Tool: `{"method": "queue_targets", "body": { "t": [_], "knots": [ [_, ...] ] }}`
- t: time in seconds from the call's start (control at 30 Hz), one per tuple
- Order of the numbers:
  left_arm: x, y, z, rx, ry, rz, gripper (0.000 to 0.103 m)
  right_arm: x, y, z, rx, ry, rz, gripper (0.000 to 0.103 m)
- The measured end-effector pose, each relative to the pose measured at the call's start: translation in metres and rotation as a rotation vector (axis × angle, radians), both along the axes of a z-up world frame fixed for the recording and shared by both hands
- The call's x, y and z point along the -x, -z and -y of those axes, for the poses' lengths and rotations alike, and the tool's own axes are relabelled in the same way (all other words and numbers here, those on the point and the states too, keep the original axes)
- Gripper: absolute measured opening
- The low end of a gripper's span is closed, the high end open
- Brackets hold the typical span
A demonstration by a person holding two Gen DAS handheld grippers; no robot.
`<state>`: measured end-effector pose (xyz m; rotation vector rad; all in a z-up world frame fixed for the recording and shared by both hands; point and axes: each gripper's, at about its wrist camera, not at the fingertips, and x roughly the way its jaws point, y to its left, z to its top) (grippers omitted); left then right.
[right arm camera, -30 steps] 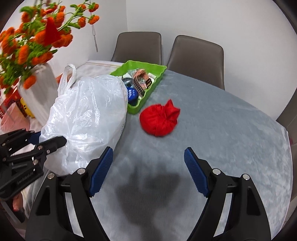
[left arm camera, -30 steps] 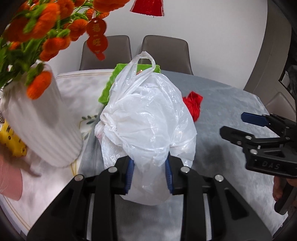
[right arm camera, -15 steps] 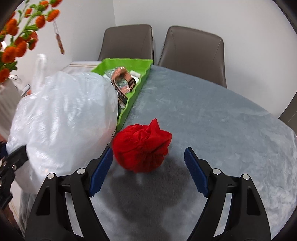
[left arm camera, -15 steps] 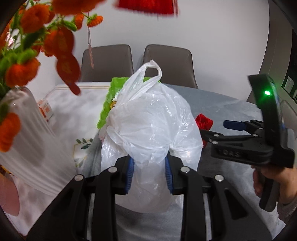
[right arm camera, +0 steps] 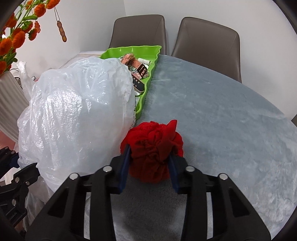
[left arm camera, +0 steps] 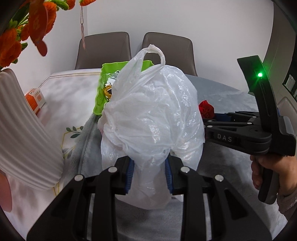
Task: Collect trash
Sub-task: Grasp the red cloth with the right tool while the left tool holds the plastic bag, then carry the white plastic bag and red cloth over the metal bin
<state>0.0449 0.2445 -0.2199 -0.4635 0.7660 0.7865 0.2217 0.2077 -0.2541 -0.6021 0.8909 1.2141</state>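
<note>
Beside red bundle (right arm camera: 154, 148): bulging white bag (right arm camera: 78, 118), green tray (right arm camera: 148, 53).

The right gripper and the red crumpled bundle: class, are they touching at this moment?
Touching. In the right wrist view the right gripper has just been closing, and its blue pads press into both sides of the red bundle, denting it.

Two grey-brown chairs (right arm camera: 207, 46) against a plain white wall (right arm camera: 194, 9) — grey-covered table (right arm camera: 222, 120) in front.

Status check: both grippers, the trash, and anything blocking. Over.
Left gripper shut on white bag. Right gripper just closed on red wad. White bag close beside wad; green tray behind.
</note>
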Motion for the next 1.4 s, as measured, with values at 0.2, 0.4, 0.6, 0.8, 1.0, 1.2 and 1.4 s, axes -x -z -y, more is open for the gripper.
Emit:
{"method": "queue_targets", "body": {
  "t": [0.2,0.4,0.6,0.8,1.0,1.2,1.4],
  "knots": [
    [0.003,-0.005,0.002,-0.006,0.006,0.015,0.029,0.011,-0.010,0.015,-0.002,0.006,0.009,0.031],
    [0.005,-0.015,0.010,-0.017,0.032,0.042,0.029,0.024,-0.022,0.040,-0.005,0.027,0.020,0.031],
    [0.011,-0.022,0.025,-0.023,0.064,0.055,0.028,0.035,-0.034,0.070,-0.011,0.069,0.028,0.031],
    [0.019,-0.030,0.044,-0.033,0.105,0.064,0.028,0.042,-0.041,0.099,-0.022,0.116,0.039,0.031],
    [0.017,-0.037,0.066,-0.036,0.196,0.079,0.028,0.056,-0.051,0.134,-0.038,0.189,0.056,0.031],
    [-0.002,-0.045,0.105,-0.045,0.365,0.103,0.028,0.062,-0.061,0.191,-0.058,0.332,0.079,0.031],
    [-0.034,-0.054,0.164,-0.047,0.556,0.125,0.028,0.063,-0.071,0.286,-0.072,0.543,0.100,0.031]
  ]
}}
